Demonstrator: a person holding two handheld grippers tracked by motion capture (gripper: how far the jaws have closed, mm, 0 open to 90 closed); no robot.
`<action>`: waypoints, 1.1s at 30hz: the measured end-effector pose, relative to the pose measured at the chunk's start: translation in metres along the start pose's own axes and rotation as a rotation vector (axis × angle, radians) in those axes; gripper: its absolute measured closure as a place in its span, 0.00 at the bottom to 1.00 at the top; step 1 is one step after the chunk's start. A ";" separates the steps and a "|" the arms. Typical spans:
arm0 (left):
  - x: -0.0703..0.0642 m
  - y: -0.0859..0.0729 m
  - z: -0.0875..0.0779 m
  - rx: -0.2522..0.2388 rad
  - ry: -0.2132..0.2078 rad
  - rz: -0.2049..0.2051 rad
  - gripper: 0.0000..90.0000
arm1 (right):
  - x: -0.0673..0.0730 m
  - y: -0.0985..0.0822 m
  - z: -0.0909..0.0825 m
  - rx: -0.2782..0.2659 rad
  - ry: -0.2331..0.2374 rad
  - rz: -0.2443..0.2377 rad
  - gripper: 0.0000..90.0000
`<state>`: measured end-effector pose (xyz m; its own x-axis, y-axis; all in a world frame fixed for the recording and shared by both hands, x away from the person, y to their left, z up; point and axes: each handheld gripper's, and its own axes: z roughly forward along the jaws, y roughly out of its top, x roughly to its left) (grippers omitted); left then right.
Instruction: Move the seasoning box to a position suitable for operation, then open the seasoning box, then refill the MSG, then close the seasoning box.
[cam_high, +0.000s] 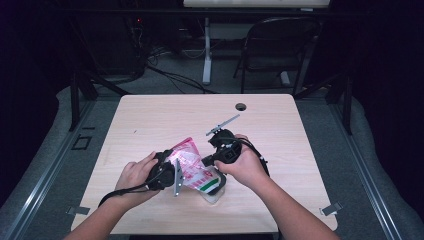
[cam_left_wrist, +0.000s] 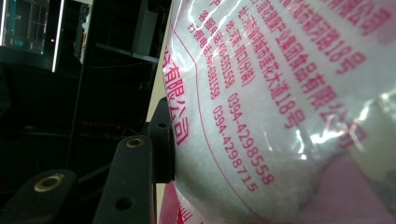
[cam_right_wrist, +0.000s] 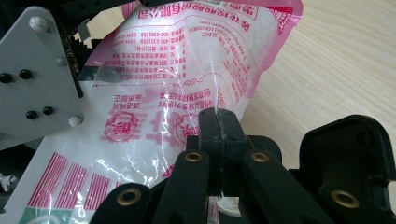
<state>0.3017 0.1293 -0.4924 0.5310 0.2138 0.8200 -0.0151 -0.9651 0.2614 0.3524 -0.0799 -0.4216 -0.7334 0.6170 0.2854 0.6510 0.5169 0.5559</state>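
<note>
Both grippers hold the pink-printed clear plastic bag of white granules (cam_high: 192, 167): left gripper (cam_high: 167, 172) at nine o'clock with jaws half-wide around its bulk, right gripper (cam_right_wrist: 218, 122) pinching film, jaws narrow. Next, probably tearing it open.

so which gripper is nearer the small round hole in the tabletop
Right. The right gripper sits below the small round hole; the left gripper sits farther off to the left.

**A dim lab or recording room**

A pale wooden bench (cam_high: 165, 112) is standing on grey carpet (cam_high: 220, 82) in a darkened room. Cables (cam_high: 165, 70) are trailing across the floor behind it, beside a black folding chair (cam_high: 280, 45) and a white stand leg (cam_high: 206, 55).
</note>
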 end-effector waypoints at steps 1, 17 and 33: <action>0.000 0.000 0.000 0.001 0.000 0.003 0.65 | 0.000 0.000 0.000 0.002 -0.001 0.000 1.00; 0.003 0.002 -0.001 0.008 0.009 0.036 0.65 | 0.000 0.000 0.000 -0.005 -0.004 0.002 1.00; 0.005 0.004 -0.002 0.030 0.011 0.078 0.66 | -0.002 -0.001 0.001 -0.010 0.003 0.007 1.00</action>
<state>0.3025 0.1266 -0.4858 0.5200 0.1388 0.8428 -0.0305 -0.9831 0.1807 0.3534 -0.0814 -0.4234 -0.7293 0.6188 0.2920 0.6544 0.5062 0.5616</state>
